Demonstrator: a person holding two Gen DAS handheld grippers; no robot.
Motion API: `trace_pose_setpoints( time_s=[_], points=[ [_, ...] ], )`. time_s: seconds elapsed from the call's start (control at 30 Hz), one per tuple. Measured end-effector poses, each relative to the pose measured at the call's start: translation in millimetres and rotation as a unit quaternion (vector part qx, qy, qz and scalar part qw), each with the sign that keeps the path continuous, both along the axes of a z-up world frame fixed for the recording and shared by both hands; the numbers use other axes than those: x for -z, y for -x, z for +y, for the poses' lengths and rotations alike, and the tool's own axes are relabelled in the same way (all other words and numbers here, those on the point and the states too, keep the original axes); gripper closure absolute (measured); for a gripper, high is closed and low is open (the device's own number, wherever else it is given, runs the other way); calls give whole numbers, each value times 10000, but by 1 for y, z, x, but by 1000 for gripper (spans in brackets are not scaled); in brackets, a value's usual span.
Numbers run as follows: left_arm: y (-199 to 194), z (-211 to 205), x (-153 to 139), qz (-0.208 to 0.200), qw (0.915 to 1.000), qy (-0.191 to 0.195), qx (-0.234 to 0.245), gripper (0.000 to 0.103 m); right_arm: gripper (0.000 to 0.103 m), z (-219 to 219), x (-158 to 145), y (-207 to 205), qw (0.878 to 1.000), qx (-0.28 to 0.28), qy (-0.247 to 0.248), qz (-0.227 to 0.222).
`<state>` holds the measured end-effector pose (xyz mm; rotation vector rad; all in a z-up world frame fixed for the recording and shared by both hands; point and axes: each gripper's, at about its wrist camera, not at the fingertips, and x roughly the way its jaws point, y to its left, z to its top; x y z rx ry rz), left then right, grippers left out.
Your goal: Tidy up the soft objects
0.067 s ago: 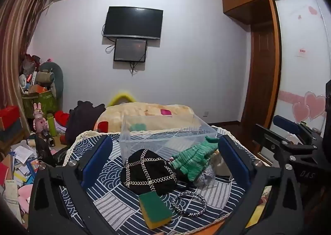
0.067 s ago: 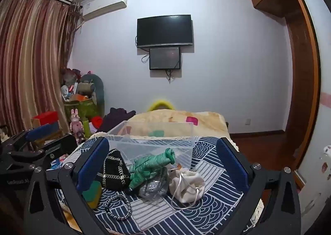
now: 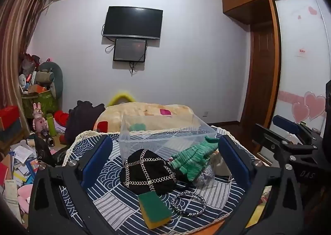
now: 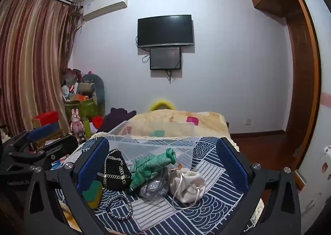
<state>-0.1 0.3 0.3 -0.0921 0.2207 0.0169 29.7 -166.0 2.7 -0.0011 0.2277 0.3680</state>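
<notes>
Both my tongs, left [image 3: 165, 162] and right [image 4: 163, 162], gape empty; the glove [image 4: 152, 165] lies at 12 o'clock of the right, slanting toward 2, the bin [image 4: 157, 142] behind.

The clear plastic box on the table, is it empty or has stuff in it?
Empty: the clear box holds nothing; the green glove lies outside it.

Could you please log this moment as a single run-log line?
left gripper: open, empty | right gripper: open, empty | clear bin: nothing placed | green glove, black bag, white pouch, sponge: on cloth
</notes>
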Motion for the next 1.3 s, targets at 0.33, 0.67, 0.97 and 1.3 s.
trace_pose_setpoints(
  time_s=[0.33, 0.67, 0.97, 1.3],
  points=[
    [-3, 0, -5, 27, 10000, 54, 29, 0, 0, -2, -3, 0, 10000, 7, -83, 24],
    [3, 0, -4, -35, 10000, 38, 23, 0, 0, -4, -3, 4, 9999, 2, -110, -29],
    [6, 0, -2, -105, 9999, -17, 17, 0, 0, -6, -4, 6, 9999, -31, -147, -18],
    [8, -1, -1, -96, 9999, 59, -2, 0, 0, -6, -5, 7, 9998, -83, -152, -24]
  ],
)
